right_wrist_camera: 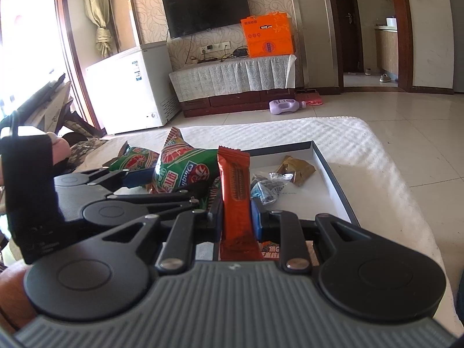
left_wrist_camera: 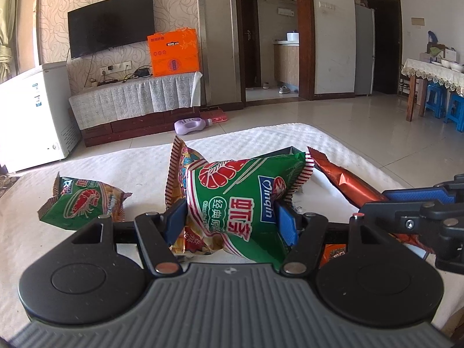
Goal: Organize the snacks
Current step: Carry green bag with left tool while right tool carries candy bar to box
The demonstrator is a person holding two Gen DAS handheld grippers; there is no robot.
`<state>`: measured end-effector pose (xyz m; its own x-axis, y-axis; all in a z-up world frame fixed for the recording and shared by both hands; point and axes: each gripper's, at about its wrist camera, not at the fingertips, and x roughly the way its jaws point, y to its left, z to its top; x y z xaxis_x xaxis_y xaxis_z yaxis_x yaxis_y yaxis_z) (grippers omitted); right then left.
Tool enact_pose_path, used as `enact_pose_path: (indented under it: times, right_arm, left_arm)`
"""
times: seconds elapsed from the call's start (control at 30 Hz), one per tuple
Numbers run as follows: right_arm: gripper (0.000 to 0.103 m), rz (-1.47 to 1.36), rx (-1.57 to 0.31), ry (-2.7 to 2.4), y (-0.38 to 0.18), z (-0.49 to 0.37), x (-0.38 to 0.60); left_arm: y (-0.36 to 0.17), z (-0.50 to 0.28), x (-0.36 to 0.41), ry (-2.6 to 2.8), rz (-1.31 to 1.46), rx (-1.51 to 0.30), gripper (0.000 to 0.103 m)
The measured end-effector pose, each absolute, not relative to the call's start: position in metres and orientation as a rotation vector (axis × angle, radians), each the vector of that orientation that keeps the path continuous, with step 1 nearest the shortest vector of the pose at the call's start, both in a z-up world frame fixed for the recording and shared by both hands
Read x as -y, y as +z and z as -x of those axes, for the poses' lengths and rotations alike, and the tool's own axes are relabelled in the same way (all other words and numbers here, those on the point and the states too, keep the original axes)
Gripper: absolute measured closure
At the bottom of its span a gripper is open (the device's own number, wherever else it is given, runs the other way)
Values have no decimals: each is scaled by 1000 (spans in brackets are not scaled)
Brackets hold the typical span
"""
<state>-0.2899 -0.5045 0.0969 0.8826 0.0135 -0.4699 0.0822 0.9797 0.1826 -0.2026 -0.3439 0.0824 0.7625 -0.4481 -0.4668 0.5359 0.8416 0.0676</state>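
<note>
My left gripper is shut on a green shrimp-cracker bag, held above the white table; another colourful packet sits behind it. The bag also shows in the right wrist view. My right gripper is shut on an orange snack bar, upright over the shallow white tray. The bar also shows in the left wrist view, with the right gripper beside it. A second green shrimp bag lies on the table at left. A brown sachet and a silver-blue packet lie in the tray.
The table has a white textured cover with its far edge close behind the snacks. Beyond are a tiled floor, a purple bottle, a TV cabinet and a white freezer. The left gripper's body crowds the right gripper's left side.
</note>
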Motion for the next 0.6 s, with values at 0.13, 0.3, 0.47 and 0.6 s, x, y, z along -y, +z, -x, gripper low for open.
enact_pose_path:
  times: [0.13,0.3,0.47,0.6]
  right_arm:
    - [79,-206,-492,-53,96,294,511]
    - [79,-209,-494,-66,96,297,516]
    - [79,-215,-494,-77,96,298,520]
    - [79,-222,-494,-86,96,299,524]
  left_arm:
    - [78,199,355,-553,-212,-460,33]
    - [72,195,366,-567,-214,-472,33]
    - [68,191,379,-589,-221,-470,33]
    - [65,184,391,-607,-231,-467,33]
